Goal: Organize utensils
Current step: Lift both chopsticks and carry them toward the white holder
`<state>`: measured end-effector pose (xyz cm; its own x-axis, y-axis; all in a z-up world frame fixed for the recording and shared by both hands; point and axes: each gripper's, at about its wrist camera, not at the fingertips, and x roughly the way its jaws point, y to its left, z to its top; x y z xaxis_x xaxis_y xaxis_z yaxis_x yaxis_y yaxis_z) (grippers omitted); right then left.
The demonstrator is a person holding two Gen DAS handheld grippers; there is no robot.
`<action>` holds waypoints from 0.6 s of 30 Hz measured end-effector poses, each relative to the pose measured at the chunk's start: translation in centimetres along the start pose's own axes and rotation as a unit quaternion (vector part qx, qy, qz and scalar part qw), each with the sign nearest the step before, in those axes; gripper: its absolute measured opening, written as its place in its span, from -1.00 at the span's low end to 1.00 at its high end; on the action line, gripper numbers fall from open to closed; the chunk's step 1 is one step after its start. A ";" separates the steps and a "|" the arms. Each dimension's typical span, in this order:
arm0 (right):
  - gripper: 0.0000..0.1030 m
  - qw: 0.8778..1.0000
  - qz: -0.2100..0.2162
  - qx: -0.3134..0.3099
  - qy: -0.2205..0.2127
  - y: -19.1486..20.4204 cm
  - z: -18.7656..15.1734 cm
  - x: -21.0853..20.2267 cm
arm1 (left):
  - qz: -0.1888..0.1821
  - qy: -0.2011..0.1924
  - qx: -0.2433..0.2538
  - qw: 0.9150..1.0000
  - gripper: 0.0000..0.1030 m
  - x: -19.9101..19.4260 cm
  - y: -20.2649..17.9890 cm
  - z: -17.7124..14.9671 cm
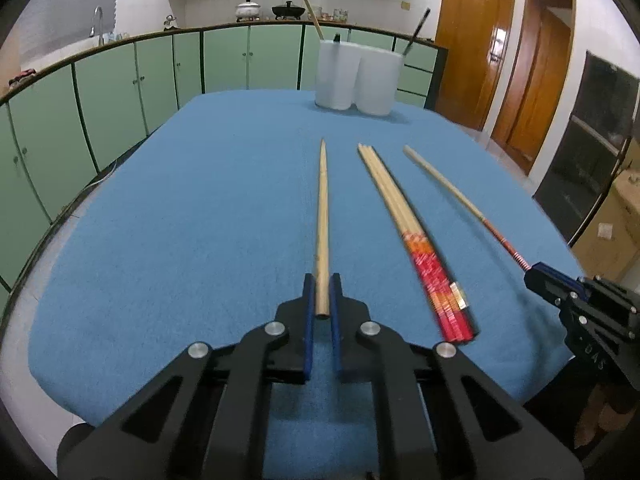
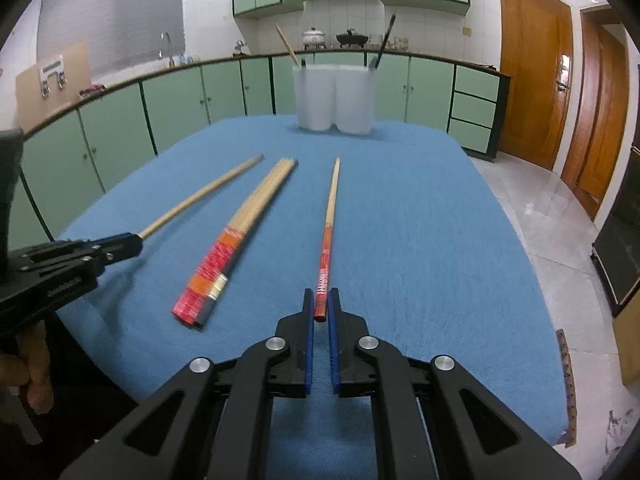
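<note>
Left wrist view: left tongs [image 1: 322, 294] pinching plain wooden chopstick [image 1: 322, 216] by thick end, tip aimed at 12 o'clock over blue tabletop [image 1: 180, 220]. Chopstick bundle [image 1: 416, 248] with red ends lies at 2 o'clock on cloth. Right tongs [image 1: 534, 274] at 3 o'clock, gripping red-handled chopstick [image 1: 444, 190]. Twin white holders [image 1: 358, 76] at far edge, 12 o'clock, few utensils already inside.

Right wrist view: right tongs [image 2: 321, 306] clamped on red-handled chopstick [image 2: 330, 216]. Bundle [image 2: 236, 240] at 10 o'clock, left tongs [image 2: 136, 240] at 9 o'clock with plain chopstick [image 2: 200, 196]. Holders [image 2: 334, 98] at 12 o'clock.
</note>
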<state>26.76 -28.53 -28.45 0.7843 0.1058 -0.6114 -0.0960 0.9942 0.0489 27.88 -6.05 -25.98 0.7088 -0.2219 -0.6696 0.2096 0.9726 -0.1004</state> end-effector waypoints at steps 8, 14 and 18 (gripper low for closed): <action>-0.88 0.999 0.018 0.007 -0.042 0.7 4.8 -5.2 | -0.017 -0.030 -0.017 0.999 -0.88 -4.9 0.3 4.1; -0.88 0.998 0.023 0.003 -0.063 0.4 9.4 -8.3 | -0.023 -0.053 -0.005 0.998 -0.88 -7.9 0.6 7.4; -0.88 0.997 0.028 -0.006 -0.071 0.1 12.6 -9.6 | -0.029 -0.057 0.009 0.998 -0.88 -9.0 0.6 9.9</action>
<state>26.92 -29.16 -12.60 0.8564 0.1633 -0.4898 -0.1479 0.9865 0.0702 28.26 -4.13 -12.73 0.7668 -0.2848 -0.5753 0.2637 0.9568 -0.1222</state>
